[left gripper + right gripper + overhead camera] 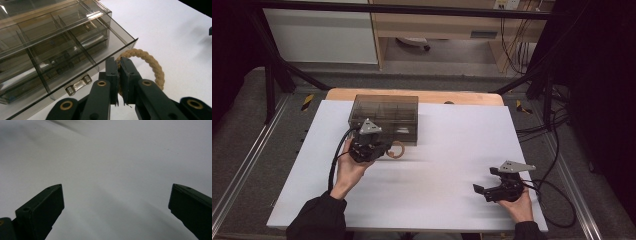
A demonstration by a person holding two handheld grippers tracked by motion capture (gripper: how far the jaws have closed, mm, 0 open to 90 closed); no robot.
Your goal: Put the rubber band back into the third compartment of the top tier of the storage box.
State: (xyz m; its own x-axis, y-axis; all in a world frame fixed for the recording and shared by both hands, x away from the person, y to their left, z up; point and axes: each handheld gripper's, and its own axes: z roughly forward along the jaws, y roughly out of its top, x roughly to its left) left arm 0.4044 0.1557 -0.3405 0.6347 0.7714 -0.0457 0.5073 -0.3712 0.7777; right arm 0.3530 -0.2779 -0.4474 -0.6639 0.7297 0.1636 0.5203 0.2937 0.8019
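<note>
At a white-topped table (437, 200), the left gripper (119, 65) clamps its 2 jaws tight on a tan rope ring (150, 63), pinching the near side of the loop while the rest arcs out beyond and to the right of the jaw tips. Just left of those jaws sits a smoky clear compartment box (50, 45), its metal latch (78, 85) facing the gripper. The ring's far edge lies close against the box's corner. The right gripper (115, 207), well apart from the ring, holds its 2 jaws wide with bare tabletop between them.
</note>
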